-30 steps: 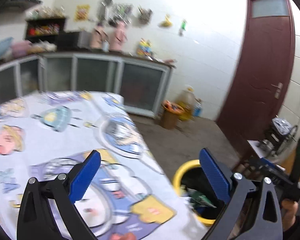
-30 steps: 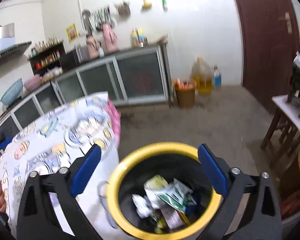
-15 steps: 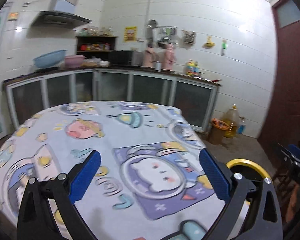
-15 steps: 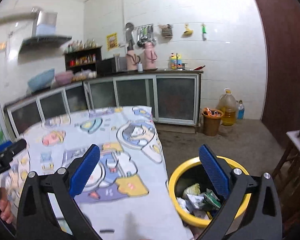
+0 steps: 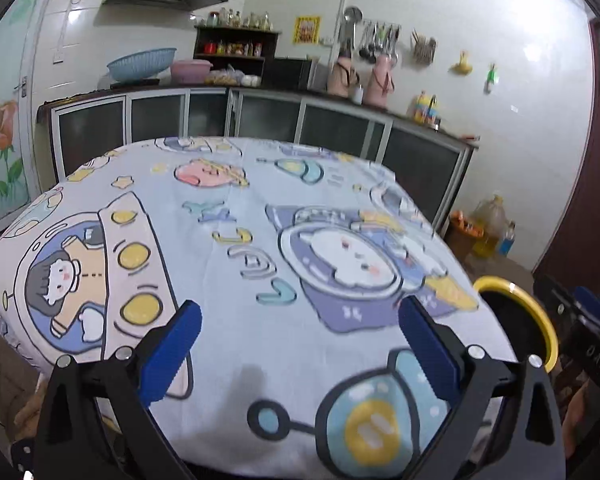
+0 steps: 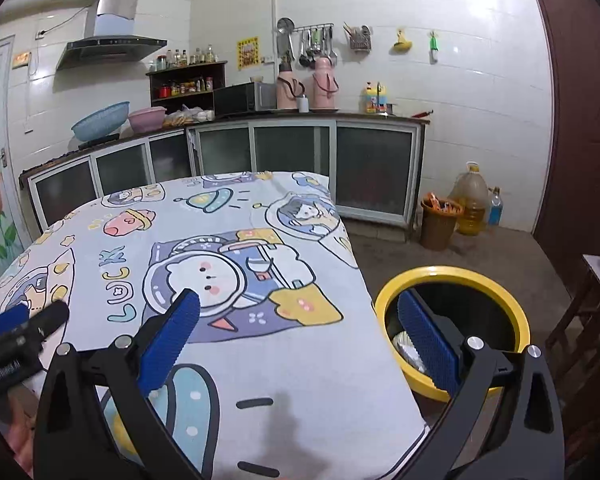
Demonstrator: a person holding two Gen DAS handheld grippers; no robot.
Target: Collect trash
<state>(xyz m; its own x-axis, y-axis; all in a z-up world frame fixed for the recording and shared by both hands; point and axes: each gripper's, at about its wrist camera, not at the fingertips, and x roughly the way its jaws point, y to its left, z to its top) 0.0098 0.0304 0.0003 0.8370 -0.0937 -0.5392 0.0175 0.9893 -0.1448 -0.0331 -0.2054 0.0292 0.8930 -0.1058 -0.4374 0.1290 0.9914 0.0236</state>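
Both the left gripper (image 5: 300, 324) and right gripper (image 6: 297, 316) hover with jaws spread wide, empty, above the cartoon tablecloth (image 6: 235, 352); the yellow-rimmed bin (image 6: 512, 308) sits beyond the right gripper's right finger.

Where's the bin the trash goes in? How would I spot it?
Find the big table with the cartoon astronaut tablecloth. On the floor at its right side stands the trash bin, black inside with paper scraps. Its bright yellow rim sets it apart from the small brown bin by the cabinets.
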